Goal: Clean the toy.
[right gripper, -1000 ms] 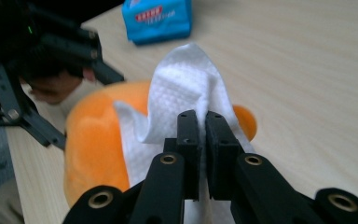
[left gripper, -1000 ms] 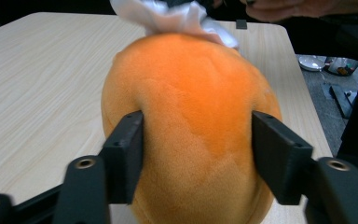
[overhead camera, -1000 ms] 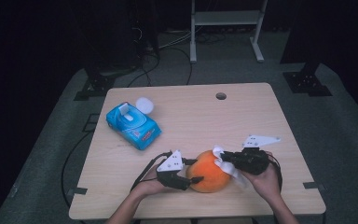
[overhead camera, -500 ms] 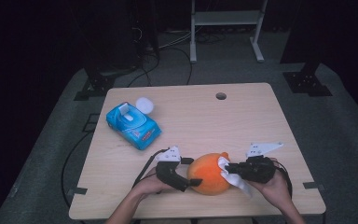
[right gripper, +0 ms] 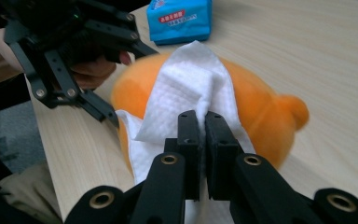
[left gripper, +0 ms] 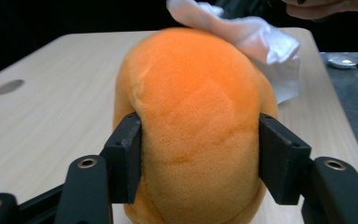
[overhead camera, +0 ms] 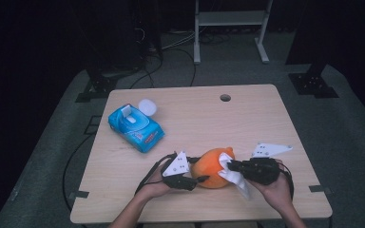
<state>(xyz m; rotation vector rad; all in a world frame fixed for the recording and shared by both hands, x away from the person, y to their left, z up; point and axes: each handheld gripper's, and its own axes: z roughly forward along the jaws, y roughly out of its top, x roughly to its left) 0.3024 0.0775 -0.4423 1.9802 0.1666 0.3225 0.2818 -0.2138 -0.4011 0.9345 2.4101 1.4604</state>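
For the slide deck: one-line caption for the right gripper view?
Right gripper pinches a white wipe draped on the orange plush toy, left gripper alongside.

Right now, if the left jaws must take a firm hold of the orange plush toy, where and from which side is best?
Grip the orange plush toy across its rounded body, coming level from its left end. The left gripper already straddles it there; the white wipe and the right gripper occupy the other side.

An orange plush toy (overhead camera: pixel 214 167) sits near the tabletop's (overhead camera: pixel 247 118) front edge. A crumpled white wipe (overhead camera: pixel 233 173) drapes against the toy's right side.
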